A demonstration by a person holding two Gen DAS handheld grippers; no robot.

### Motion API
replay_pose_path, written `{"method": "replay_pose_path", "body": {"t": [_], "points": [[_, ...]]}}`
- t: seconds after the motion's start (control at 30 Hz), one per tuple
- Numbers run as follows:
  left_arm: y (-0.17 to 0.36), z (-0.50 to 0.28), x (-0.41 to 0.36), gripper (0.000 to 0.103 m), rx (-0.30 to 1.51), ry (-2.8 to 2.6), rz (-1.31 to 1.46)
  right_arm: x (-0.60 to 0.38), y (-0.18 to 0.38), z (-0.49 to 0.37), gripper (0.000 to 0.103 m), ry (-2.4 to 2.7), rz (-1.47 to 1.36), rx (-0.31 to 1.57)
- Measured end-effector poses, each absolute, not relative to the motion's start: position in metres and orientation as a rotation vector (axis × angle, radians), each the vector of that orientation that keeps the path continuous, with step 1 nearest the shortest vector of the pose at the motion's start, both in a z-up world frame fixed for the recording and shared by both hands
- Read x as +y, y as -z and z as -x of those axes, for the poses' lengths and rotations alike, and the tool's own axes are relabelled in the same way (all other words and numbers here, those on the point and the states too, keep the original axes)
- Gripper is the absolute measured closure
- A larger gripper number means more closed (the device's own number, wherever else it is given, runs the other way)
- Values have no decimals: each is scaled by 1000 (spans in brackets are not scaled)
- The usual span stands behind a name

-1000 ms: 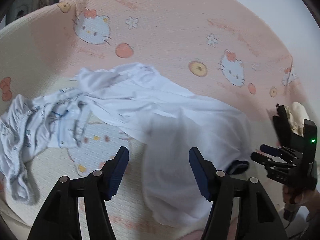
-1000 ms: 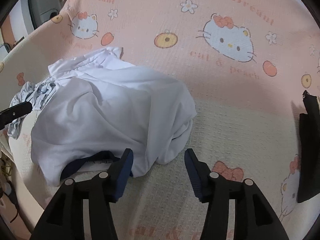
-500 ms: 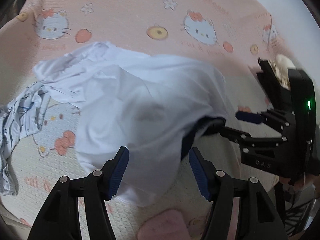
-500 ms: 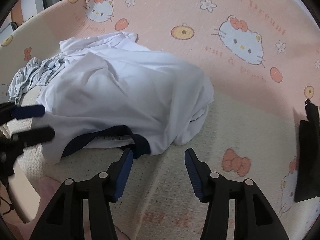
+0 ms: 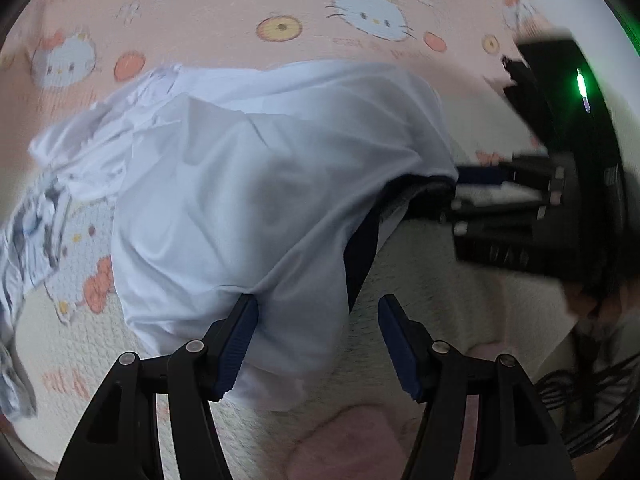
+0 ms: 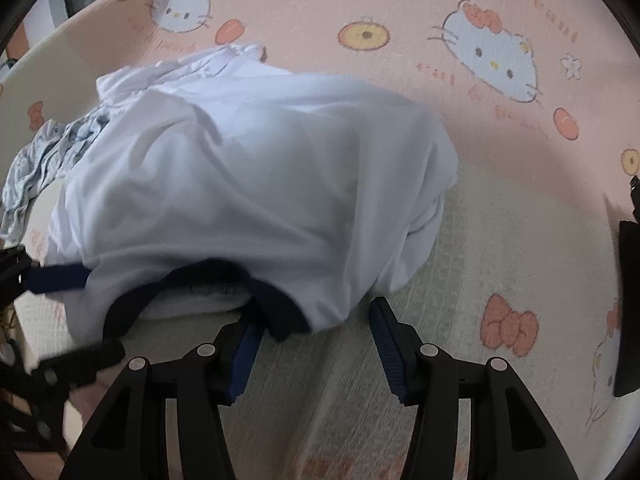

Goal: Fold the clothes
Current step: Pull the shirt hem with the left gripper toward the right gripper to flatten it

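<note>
While both grippers — left gripper [image 5: 318, 338] and right gripper [image 6: 314, 334] — gape empty at the navy collar [image 6: 280, 312] of the rumpled white shirt [image 6: 248, 184] on the bedspread [image 6: 500, 240], I judge each must pinch that near edge to spread it.

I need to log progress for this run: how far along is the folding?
Barely begun. Done: nothing is folded; the white shirt lies in a rumpled heap on the bed, and a patterned garment lies crumpled beside it. In hand: both claws, left and right, are open at the shirt's dark collar. Left: gripping, spreading, folding both.
</note>
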State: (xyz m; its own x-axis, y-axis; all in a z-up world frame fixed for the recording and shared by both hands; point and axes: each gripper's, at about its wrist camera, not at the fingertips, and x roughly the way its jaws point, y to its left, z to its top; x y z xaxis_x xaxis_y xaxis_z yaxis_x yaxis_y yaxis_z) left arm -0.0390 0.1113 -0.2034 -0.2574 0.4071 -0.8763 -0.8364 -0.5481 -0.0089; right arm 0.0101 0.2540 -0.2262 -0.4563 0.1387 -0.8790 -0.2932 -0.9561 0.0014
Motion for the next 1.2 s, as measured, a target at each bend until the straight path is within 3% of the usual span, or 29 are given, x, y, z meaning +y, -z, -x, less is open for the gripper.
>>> {"method": "replay_pose_path", "body": {"t": [0.03, 0.1, 0.2, 0.33, 0.57, 1.2], "points": [[205, 35, 112, 50, 656, -1924, 1089, 256, 226, -9, 50, -2460, 1462, 215], [206, 32, 112, 71, 731, -1961, 1031, 259, 224, -7, 50, -2421, 1429, 186], [205, 35, 107, 82, 770, -2015, 987, 263, 219, -8, 54, -2400, 1377, 162], [197, 52, 99, 83, 720, -2067, 1011, 259, 218, -8, 60, -2415, 1380, 131], [170, 75, 83, 83, 718, -2217, 942, 234, 205, 0, 63, -2385, 1293, -158], [98, 121, 77, 81, 567, -2321, 797, 235, 124, 28, 63, -2466, 1099, -140]]}}
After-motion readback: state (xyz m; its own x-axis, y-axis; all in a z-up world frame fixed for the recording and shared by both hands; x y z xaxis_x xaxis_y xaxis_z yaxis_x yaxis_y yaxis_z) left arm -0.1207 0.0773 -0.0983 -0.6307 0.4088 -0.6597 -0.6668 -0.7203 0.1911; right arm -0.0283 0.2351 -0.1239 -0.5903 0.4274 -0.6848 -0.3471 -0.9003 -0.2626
